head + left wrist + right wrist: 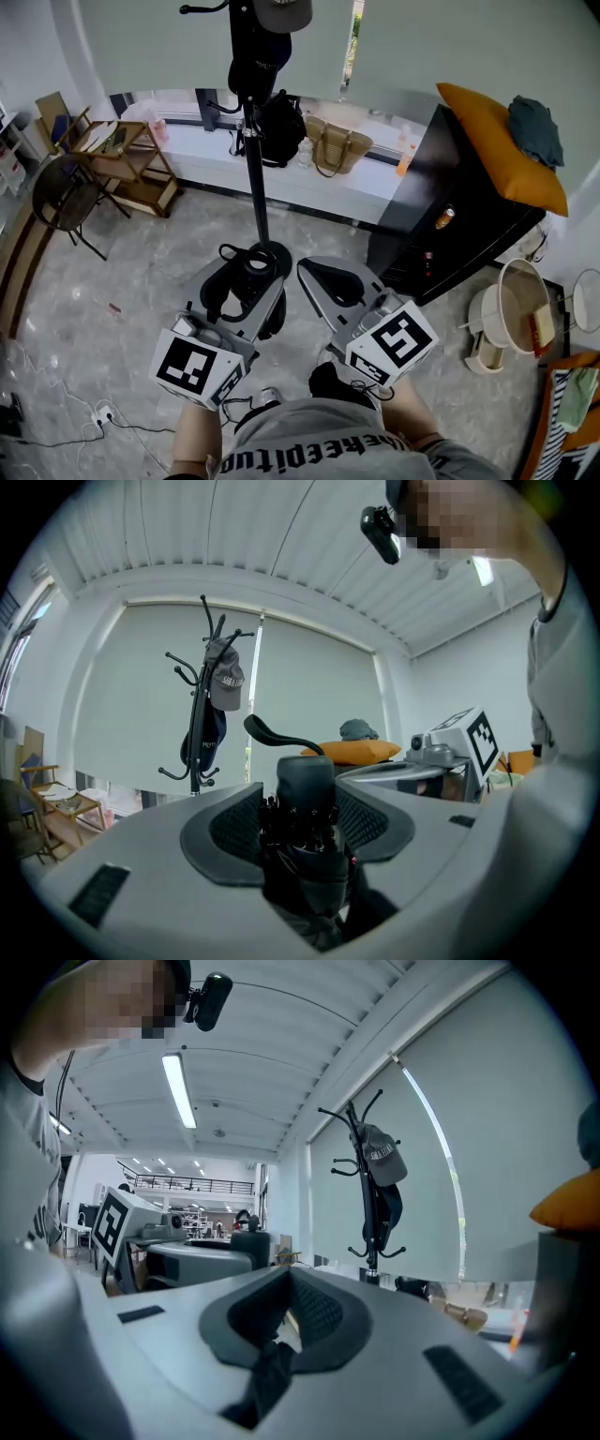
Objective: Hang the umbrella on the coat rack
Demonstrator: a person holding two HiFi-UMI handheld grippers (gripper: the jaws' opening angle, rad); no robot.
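A folded black umbrella (305,799) stands upright between the jaws of my left gripper (246,270), which is shut on it just below the handle. The handle's strap (281,733) curls free above. In the head view the umbrella's top (255,265) shows as a black ring in the jaws. My right gripper (330,281) is beside the left one, shut, with nothing clearly held. The black coat rack (255,187) stands straight ahead, a short way beyond both grippers. It bears a grey cap (225,682) and a dark bag (208,738). The rack also shows in the right gripper view (372,1204).
A black cabinet (450,225) with an orange cushion (502,141) stands to the right. A wooden shelf (127,159) and a folding chair (66,197) are at the left. Bags (337,145) lie on the window ledge behind the rack. A power strip with cables (98,412) lies on the floor at lower left.
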